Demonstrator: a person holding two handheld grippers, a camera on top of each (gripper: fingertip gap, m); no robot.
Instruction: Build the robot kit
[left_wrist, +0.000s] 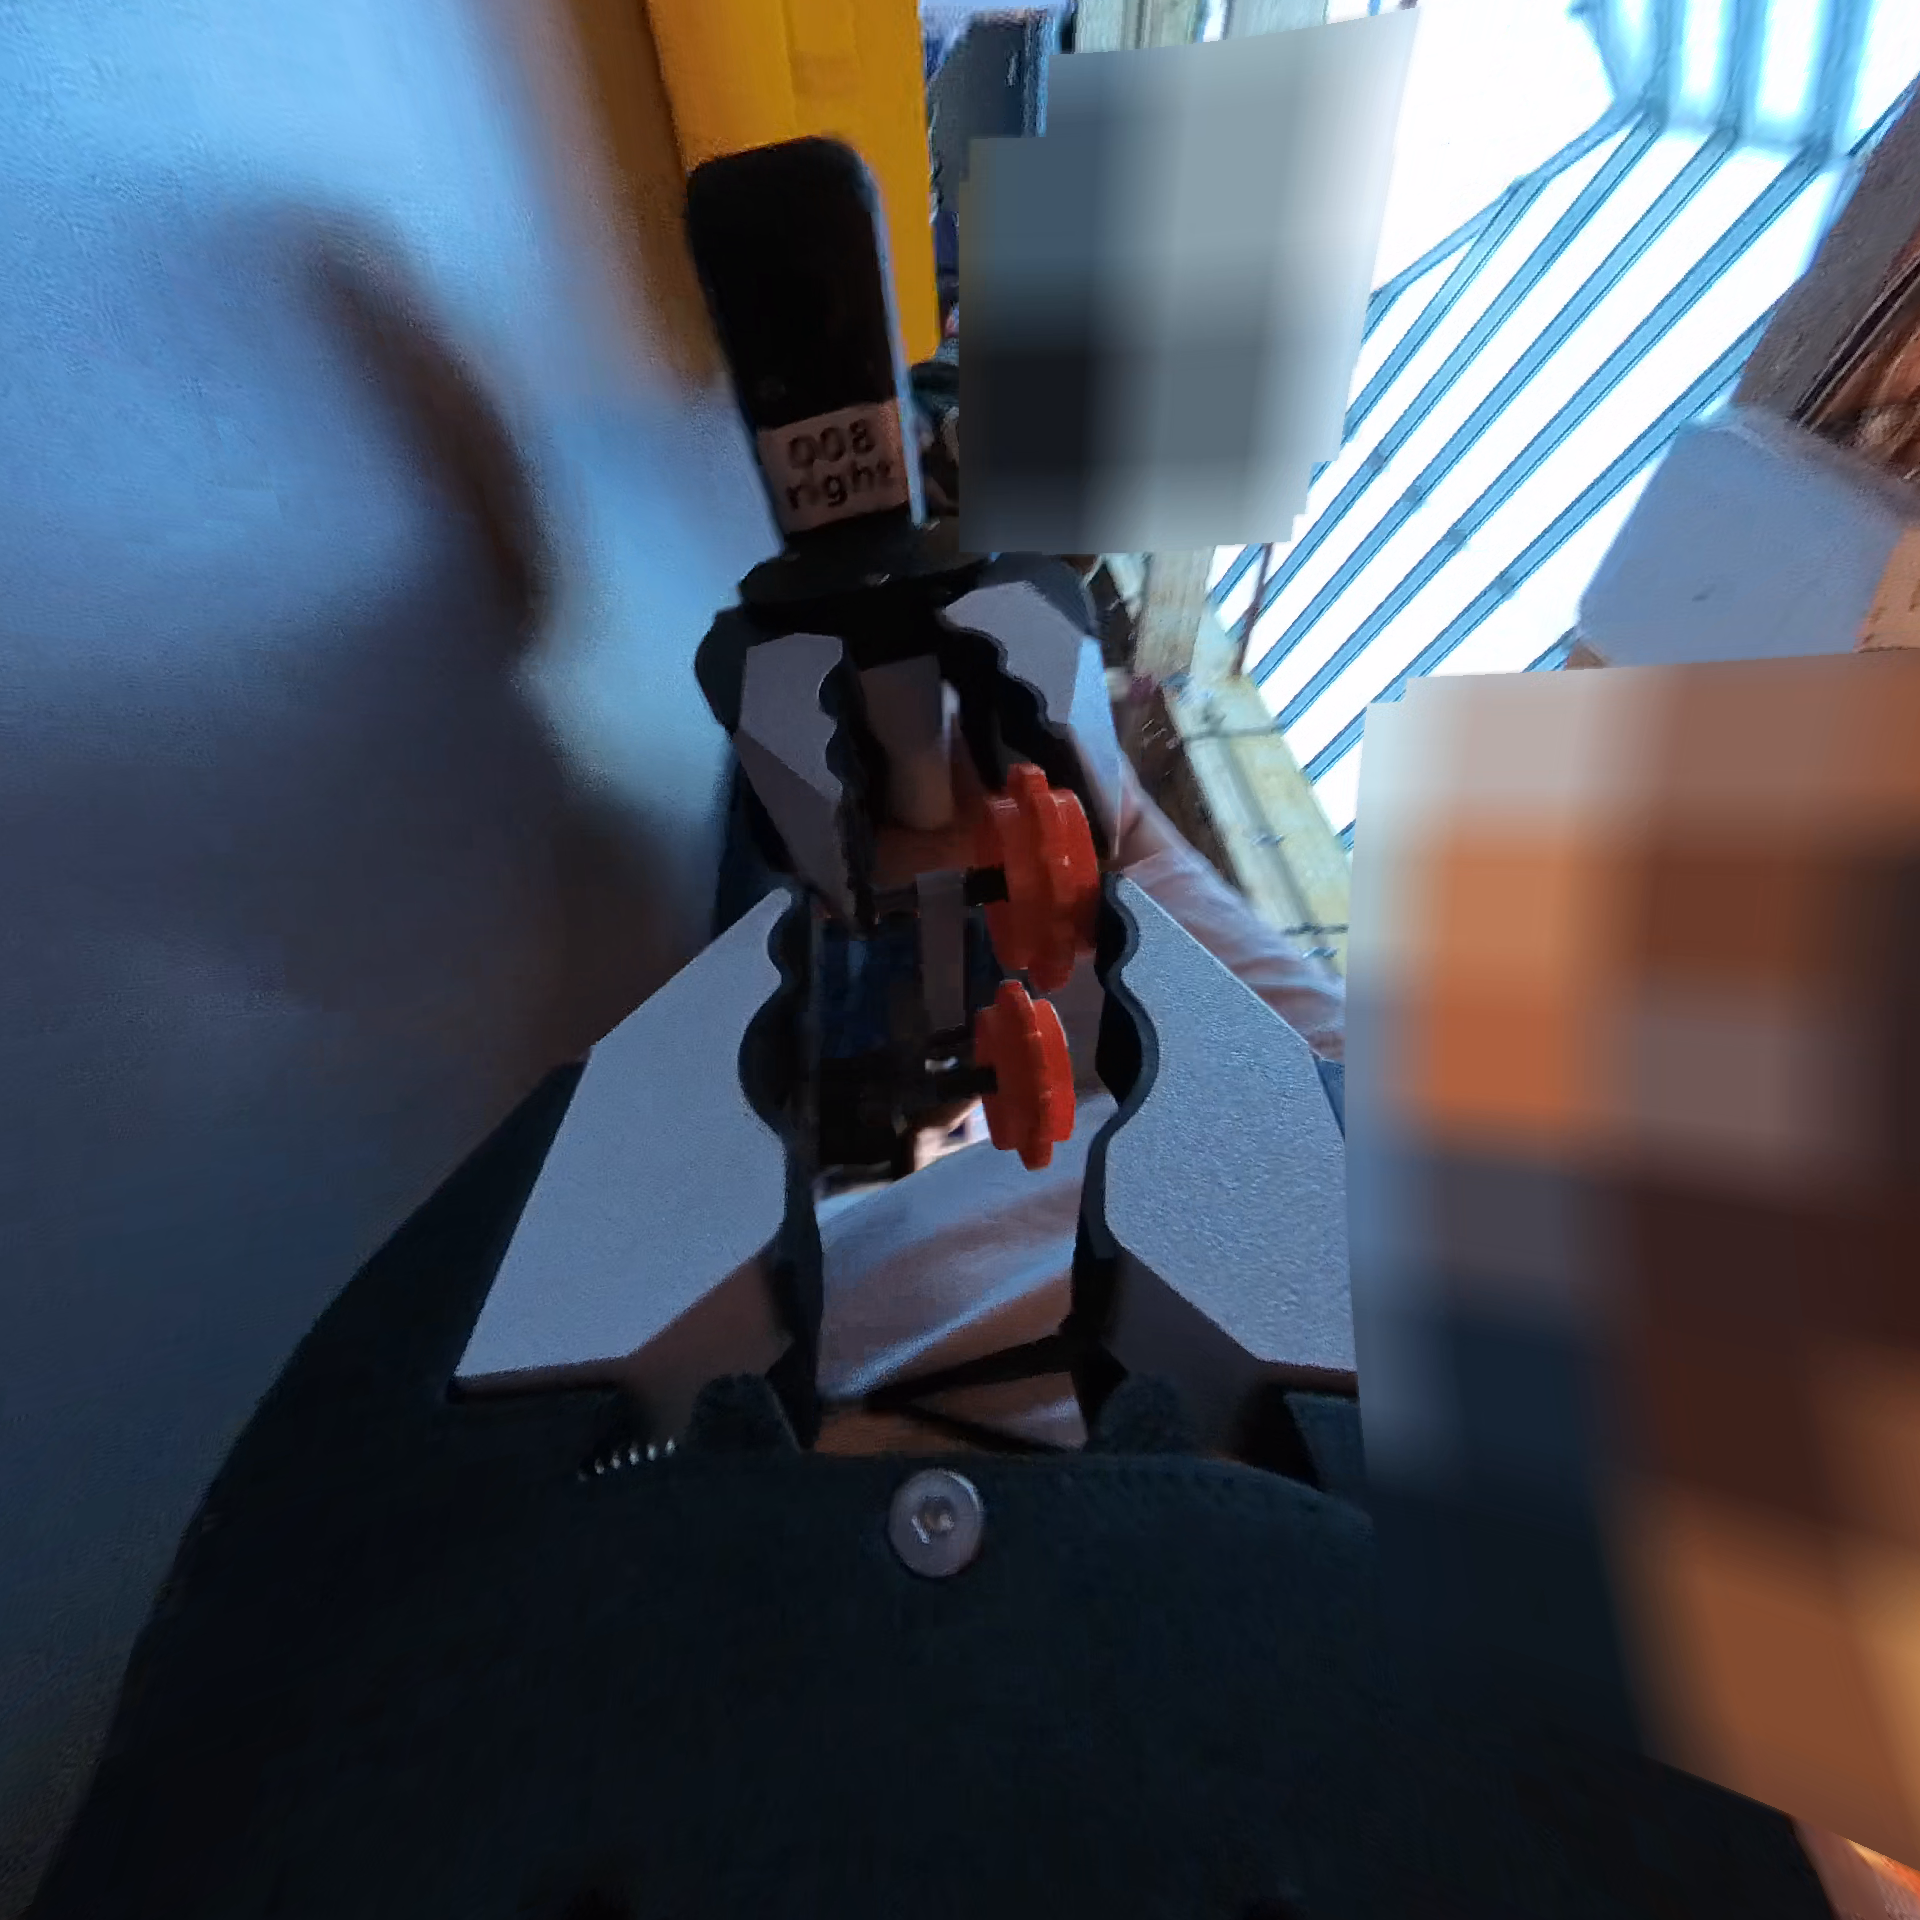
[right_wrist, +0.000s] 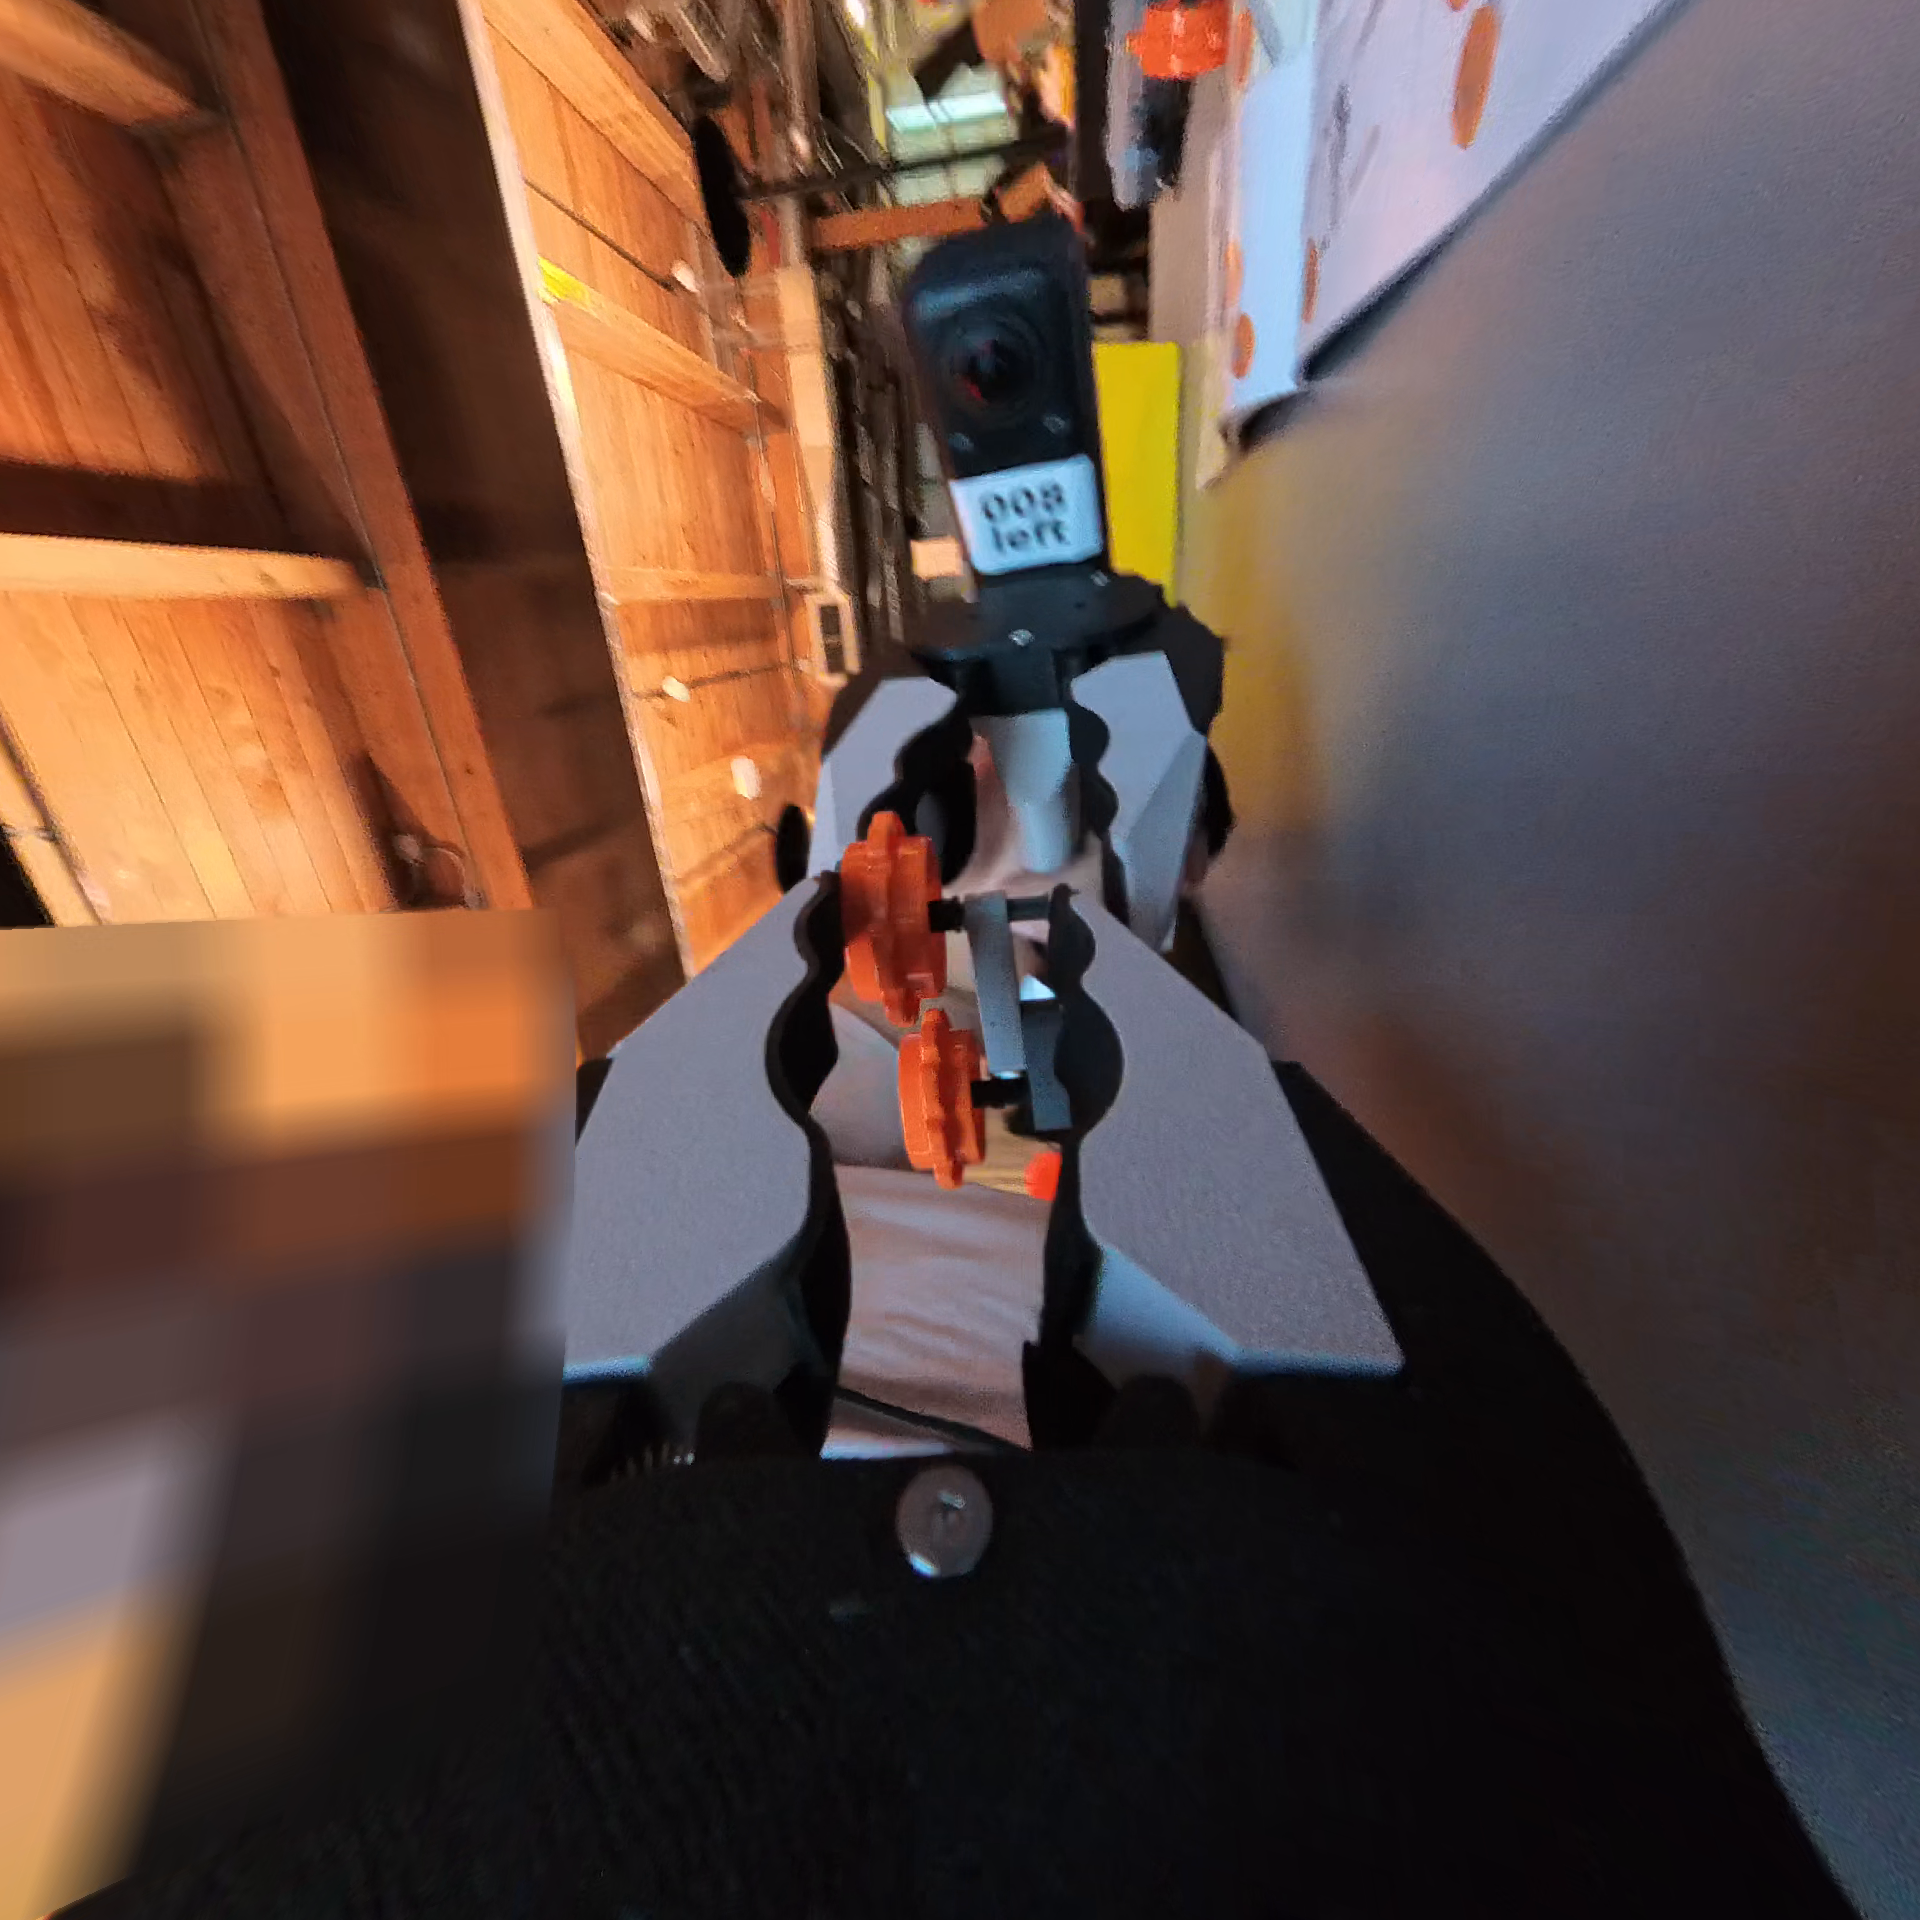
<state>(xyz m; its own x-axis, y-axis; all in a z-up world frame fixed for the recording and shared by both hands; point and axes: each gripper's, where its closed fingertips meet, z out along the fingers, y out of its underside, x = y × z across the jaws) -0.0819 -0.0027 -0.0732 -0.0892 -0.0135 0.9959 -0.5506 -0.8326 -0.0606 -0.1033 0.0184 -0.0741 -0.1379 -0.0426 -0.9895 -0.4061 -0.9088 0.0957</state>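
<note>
A small assembly of two orange gears (left_wrist: 1039, 873) on black axles through a grey bar (right_wrist: 995, 987) hangs in the air between both grippers, which face each other tip to tip. My right gripper (right_wrist: 945, 909) is shut on it: the gears (right_wrist: 888, 930) press one fingertip and the axle ends press the other. My left gripper (left_wrist: 956, 904) flanks the same assembly with its jaws wider, just outside the right gripper's tips. The right gripper (left_wrist: 914, 790) and its black camera (left_wrist: 800, 343) show ahead in the left wrist view. The left gripper (right_wrist: 1008, 831) shows ahead in the right wrist view.
A person's light clothing (left_wrist: 935, 1278) lies below the grippers. A grey wall (left_wrist: 260, 623), a yellow panel (left_wrist: 790, 83) and a barred window (left_wrist: 1507, 364) stand behind. In the right wrist view there is a wooden plank wall (right_wrist: 260, 520) and a grey surface (right_wrist: 1610, 727). Less than 4 cm separates the two grippers' tips.
</note>
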